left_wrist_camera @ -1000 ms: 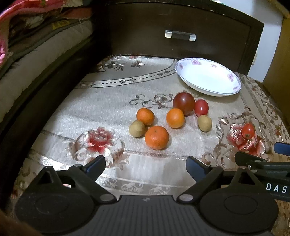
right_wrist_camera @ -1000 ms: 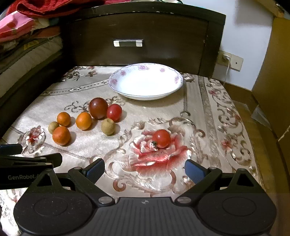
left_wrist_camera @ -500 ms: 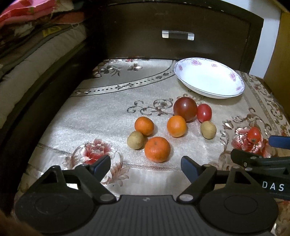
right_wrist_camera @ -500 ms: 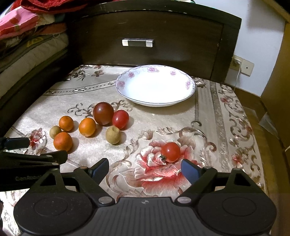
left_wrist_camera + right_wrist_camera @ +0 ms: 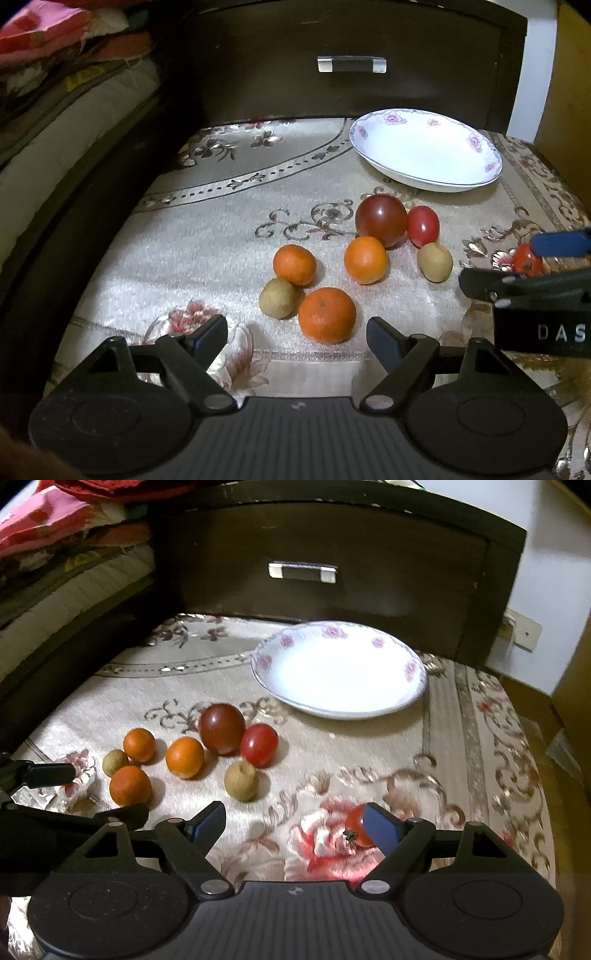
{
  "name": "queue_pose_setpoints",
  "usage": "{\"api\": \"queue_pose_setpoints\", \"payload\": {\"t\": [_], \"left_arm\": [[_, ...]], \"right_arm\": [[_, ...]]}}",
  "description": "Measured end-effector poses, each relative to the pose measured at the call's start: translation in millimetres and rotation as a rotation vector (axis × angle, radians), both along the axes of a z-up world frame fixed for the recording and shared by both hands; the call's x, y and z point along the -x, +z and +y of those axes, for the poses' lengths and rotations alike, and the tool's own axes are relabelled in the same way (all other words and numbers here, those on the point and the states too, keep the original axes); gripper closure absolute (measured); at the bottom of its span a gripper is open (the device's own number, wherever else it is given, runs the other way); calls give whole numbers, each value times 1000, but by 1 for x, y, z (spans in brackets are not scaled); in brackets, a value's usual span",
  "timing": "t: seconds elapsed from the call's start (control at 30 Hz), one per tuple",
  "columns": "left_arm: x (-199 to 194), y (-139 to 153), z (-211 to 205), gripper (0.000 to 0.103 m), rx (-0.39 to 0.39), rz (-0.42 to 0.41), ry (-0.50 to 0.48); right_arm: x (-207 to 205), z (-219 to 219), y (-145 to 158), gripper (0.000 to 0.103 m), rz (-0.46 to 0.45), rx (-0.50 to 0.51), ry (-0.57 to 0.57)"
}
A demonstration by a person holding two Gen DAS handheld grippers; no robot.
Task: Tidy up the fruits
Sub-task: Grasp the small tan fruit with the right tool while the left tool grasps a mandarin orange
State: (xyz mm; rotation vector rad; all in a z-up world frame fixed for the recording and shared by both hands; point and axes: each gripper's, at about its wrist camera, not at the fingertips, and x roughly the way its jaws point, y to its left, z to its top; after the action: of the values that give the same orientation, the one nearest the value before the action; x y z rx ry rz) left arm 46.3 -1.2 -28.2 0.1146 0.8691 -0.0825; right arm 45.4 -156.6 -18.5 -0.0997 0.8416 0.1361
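Both jaws spread, narrowing — small tomato [image 5: 355,825] beside right jaw, large orange [image 5: 327,315] before left.

A dark wooden drawer front [image 5: 332,565] with a metal handle [image 5: 302,571] is standing behind the beige floral-embroidered cloth surface [image 5: 369,760]. Folded bedding [image 5: 55,74] is lying stacked at left. A white wall [image 5: 546,554] bearing a socket [image 5: 522,629] is showing at right.

left tool [image 5: 297,338]: jaws apart, just narrowing | right tool [image 5: 295,821]: same
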Motion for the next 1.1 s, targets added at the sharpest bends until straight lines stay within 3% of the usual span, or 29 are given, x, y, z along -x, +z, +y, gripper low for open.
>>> {"api": "queue_pose_setpoints", "payload": {"t": [0.2, 0.33, 0.57, 0.7, 0.83, 0.93, 1.1], "left_arm": [[-5, -8, -3, 26, -5, 18, -41], [-7, -7, -2, 36, 12, 11, -50], [-7, -9, 1, 42, 37, -1, -61], [-11, -8, 2, 47, 58, 8, -56], [-9, -7, 0, 63, 82, 16, -87], [-8, -7, -1, 63, 77, 14, -95], [-7, -7, -2, 64, 79, 12, -96]], "right_arm": [[-13, 1, -2, 28, -23, -12, 75], [-21, 5, -5, 43, -13, -18, 134], [-34, 12, -17, 65, 46, -30, 168], [-36, 16, -20, 67, 48, -13, 169], [-35, 17, -19, 76, 54, -22, 179], [-35, 15, -18, 83, 62, -35, 177], [-31, 14, -17, 83, 63, -41, 181]]}}
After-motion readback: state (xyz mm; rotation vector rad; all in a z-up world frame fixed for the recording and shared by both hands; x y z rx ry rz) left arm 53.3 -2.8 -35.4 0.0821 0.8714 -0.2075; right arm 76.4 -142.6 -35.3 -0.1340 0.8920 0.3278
